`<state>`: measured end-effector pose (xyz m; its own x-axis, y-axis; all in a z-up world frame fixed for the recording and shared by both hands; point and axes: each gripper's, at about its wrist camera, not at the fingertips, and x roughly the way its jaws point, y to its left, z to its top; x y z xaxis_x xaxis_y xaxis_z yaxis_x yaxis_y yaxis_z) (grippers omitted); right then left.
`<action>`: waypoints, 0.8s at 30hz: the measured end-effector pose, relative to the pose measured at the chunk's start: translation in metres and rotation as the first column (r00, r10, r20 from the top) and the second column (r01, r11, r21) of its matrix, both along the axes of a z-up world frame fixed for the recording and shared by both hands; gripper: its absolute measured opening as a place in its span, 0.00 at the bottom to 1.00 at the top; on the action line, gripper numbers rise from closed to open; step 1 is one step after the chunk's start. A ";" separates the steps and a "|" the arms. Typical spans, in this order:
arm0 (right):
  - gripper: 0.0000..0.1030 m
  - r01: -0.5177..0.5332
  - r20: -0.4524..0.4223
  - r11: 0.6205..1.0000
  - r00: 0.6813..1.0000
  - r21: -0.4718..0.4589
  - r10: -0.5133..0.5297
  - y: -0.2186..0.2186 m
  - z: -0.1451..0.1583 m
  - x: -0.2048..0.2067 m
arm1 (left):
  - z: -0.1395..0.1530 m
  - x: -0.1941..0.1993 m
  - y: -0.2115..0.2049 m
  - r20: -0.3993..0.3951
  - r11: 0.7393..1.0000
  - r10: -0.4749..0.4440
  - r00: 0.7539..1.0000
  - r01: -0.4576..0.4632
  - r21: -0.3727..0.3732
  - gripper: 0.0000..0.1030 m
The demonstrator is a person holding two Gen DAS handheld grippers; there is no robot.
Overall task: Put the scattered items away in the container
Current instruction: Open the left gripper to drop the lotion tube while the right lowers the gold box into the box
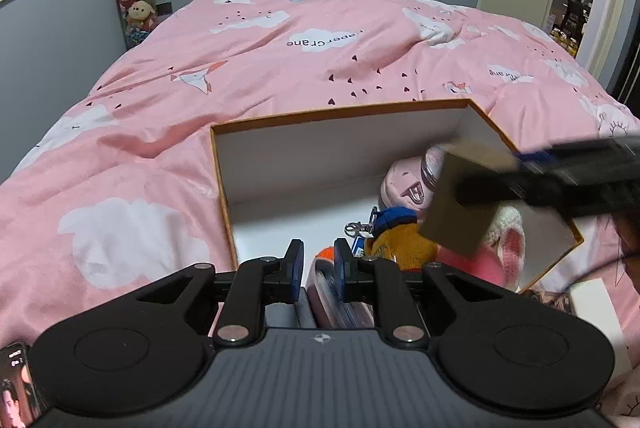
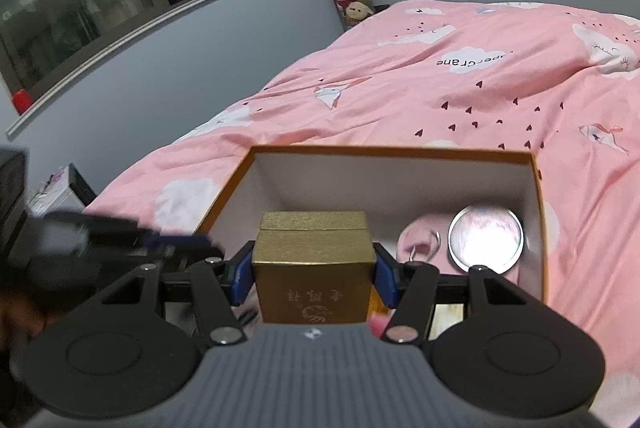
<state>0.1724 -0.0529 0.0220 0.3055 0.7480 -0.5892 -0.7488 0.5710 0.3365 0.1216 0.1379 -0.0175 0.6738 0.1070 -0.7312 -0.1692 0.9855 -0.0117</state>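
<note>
The right tool [image 2: 314,276] was clenched on a small gold box [image 2: 314,260], held at its two flat sides above the open container [image 2: 538,196], low in the centre of the frame. The gold box looked light and stiff, probably cardboard, with red characters printed on it. The left tool [image 1: 318,268] was grasping a thin pink object [image 1: 326,288]; I could not tell what.

Bare floor in the box's [image 1: 224,164] left half (right half under plush toys [image 1: 404,240]).
</note>
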 end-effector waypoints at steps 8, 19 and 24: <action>0.59 0.069 -0.071 0.997 0.995 -0.035 -0.071 0.048 -0.013 0.044 | -0.009 0.003 0.000 0.005 1.000 0.005 1.000 -0.005 0.022 0.21; 0.60 0.113 -0.118 0.974 0.983 -0.197 -0.138 0.084 -0.050 0.074 | -0.012 0.004 0.006 0.016 1.000 0.005 1.000 -0.004 -0.024 0.23; 0.61 0.122 -0.124 0.971 0.981 -0.207 -0.150 0.084 -0.056 0.078 | -0.015 0.007 0.007 0.011 0.999 0.002 1.000 -0.001 -0.042 0.23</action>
<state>0.2505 0.0314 -0.0339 0.3015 0.5694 -0.7648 -0.6139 0.7297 0.3012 0.1281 0.1448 -0.0323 0.6814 0.0771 -0.7279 -0.1702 0.9839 -0.0552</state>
